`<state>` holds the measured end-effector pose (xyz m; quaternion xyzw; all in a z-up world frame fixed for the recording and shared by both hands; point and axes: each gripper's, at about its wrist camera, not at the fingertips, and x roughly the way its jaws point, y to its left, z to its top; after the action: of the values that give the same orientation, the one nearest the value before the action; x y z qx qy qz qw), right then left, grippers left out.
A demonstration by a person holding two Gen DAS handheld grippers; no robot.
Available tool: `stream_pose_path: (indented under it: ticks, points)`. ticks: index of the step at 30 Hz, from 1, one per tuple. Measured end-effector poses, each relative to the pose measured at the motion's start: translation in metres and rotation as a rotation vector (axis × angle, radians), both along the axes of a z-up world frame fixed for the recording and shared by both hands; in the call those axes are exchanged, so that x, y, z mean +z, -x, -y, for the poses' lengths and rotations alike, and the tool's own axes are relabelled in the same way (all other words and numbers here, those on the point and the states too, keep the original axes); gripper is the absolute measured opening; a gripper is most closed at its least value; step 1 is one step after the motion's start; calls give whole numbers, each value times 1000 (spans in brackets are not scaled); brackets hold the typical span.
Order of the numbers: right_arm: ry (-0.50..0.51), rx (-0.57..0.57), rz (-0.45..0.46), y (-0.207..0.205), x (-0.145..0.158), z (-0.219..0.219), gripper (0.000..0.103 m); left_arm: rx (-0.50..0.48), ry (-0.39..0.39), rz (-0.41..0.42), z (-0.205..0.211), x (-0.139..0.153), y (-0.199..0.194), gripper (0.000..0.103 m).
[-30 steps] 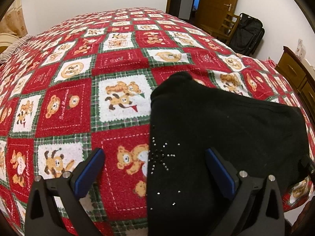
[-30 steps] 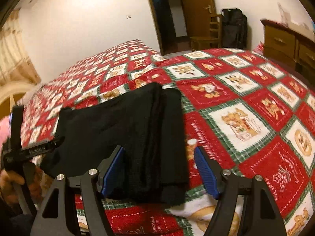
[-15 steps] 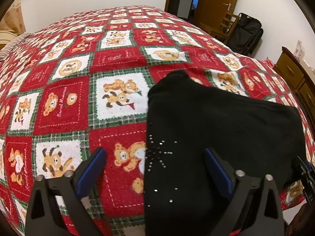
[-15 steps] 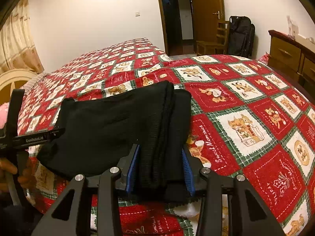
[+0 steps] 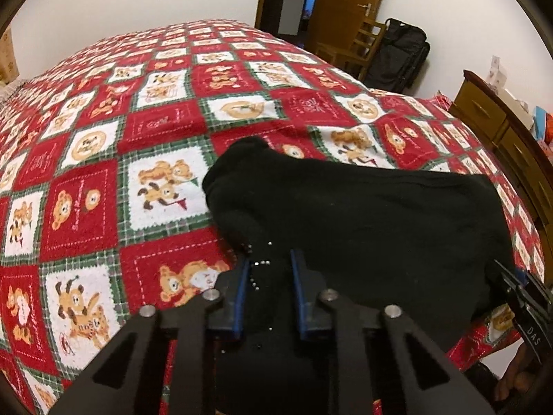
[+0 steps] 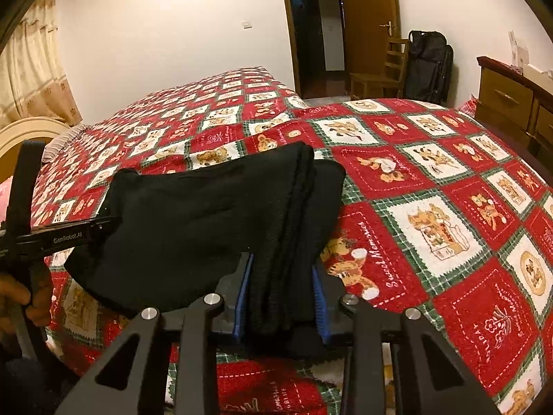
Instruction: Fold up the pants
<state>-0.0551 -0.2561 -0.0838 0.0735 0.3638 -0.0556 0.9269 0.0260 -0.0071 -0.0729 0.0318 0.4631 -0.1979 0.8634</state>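
Note:
The black pants (image 5: 363, 221) lie folded on the red teddy-bear bedspread (image 5: 103, 159) near its front edge. My left gripper (image 5: 268, 263) is shut on the near left corner of the pants, by the rhinestone pattern. My right gripper (image 6: 281, 269) is shut on the stacked, layered right end of the pants (image 6: 207, 214), which looks slightly lifted. The left gripper also shows at the left edge of the right wrist view (image 6: 65, 233), and the right gripper at the right edge of the left wrist view (image 5: 522, 297).
A wooden dresser (image 6: 511, 100) stands to the right of the bed. A wooden chair (image 6: 380, 76) and a black bag (image 6: 428, 65) stand by the open door at the back. A cream headboard (image 6: 27, 138) and curtains are on the left.
Both grippers went from open to shut on the pants: the right closed first, then the left. The pants' near edge has lifted and bunched slightly.

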Motion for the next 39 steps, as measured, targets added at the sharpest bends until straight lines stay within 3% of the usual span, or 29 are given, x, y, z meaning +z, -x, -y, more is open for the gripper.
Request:
stream_pose_path:
  ticks: [5,13,21,27,39]
  points:
    - [15,-4,7,0,1,-1,30,-5,-31,29,6,3,3,15]
    - [52,7,15,1,3,-7,30,-3,-76,56,12,3,5,15]
    - [62,32,85,4,19,-10,29,-11,-70,113,14,22,10,14]
    - [-2,18,100,-4,26,3,29,-6,-31,111,9,31,2,13]
    - [8,40,135,-22,40,0,28,-2,-10,154,9,48,-3,13]
